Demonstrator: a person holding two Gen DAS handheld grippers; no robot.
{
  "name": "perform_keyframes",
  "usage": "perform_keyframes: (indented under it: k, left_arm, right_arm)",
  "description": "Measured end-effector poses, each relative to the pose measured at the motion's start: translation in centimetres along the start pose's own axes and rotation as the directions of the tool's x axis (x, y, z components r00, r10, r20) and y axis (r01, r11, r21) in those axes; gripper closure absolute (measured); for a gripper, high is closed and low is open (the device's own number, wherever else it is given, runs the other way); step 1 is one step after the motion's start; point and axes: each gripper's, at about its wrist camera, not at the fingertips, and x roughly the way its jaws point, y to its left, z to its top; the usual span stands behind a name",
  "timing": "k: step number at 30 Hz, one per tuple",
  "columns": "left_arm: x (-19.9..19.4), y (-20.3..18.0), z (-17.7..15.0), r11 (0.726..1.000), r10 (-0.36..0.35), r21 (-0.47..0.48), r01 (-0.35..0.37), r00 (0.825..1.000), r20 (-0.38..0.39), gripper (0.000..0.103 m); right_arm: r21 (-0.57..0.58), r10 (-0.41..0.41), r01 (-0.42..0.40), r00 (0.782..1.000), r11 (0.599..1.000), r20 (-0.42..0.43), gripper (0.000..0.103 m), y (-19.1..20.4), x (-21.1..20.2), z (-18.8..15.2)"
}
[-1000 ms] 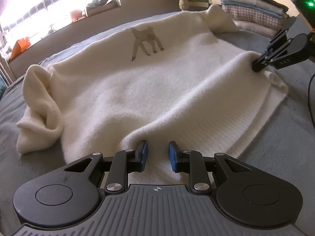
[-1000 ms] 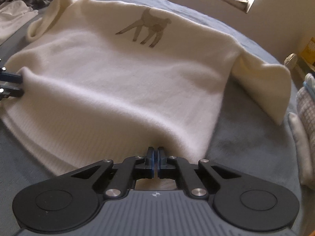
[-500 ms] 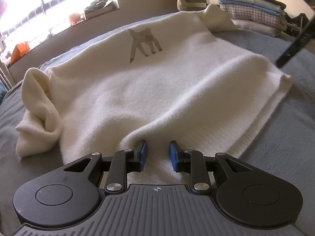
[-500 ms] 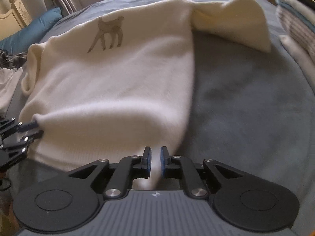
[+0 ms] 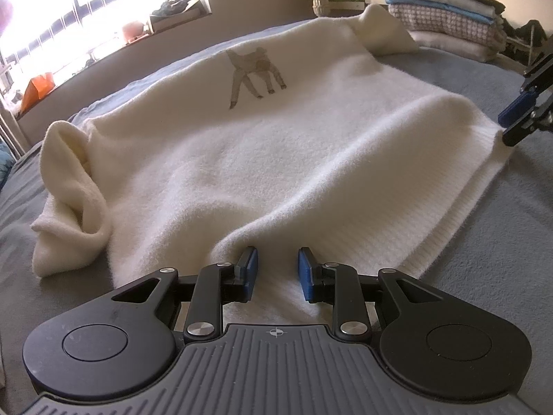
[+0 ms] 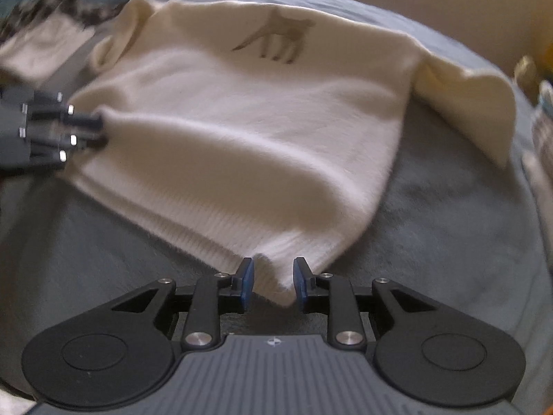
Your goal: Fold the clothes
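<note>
Cream sweater [image 5: 276,159] lengthwise, hem toward hand-held grippers

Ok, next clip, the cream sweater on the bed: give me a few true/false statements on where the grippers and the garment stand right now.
1. Both grippers are open. True: the left gripper and the right gripper each show a clear gap between the blue pads.
2. The right gripper is clamped shut on the hem. False: a corner of the sweater lies between its open jaws.
3. The sweater shows an animal print. True.
4. The sweater is already folded into a compact square. False: it lies spread on the grey bedcover, sleeves out at the sides.
5. A stack of folded clothes sits beyond the sweater. True.
</note>
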Motion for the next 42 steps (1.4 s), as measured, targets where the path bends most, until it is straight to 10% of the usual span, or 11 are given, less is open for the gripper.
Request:
perform_keyframes:
  k: [5,14,20,23,32,42]
  left_arm:
    - [-0.1,-0.1,0.0,1.000,0.008,0.003,-0.008,1.000,-0.002,0.077]
    - [-0.1,-0.2,0.0,1.000,0.008,0.006,-0.008,1.000,-0.006,0.076]
    - [-0.1,0.0,-0.2,1.000,0.005,0.008,-0.005,1.000,-0.001,0.075]
    - [-0.1,0.0,-0.2,1.000,0.005,0.008,-0.005,1.000,0.000,0.075]
    - [-0.2,0.1,-0.2,1.000,0.000,0.002,0.000,1.000,0.001,0.074]
    - [-4.5,-0.1,-1.2,0.997,-0.067,0.024,0.067,0.998,-0.005,0.045]
  right_arm:
    - [-0.084,-0.081,0.082,0.997,0.993,0.009,0.101,0.8,0.8,-0.7]
    - [-0.067,-0.120,0.119,0.993,0.991,-0.014,0.103,0.1,0.8,-1.9]
    - [-0.119,-0.140,0.136,0.990,0.984,-0.023,0.099,0.9,1.8,-2.2]
    - [-0.102,-0.139,0.135,0.990,0.986,-0.036,0.074,0.5,1.0,-2.4]
    - [0.148,0.111,-0.112,0.994,0.983,0.012,0.071,-2.4,-1.8,-1.7]
    - [0.166,0.223,-0.216,0.974,0.962,-0.026,0.074,-0.1,4.3,2.4]
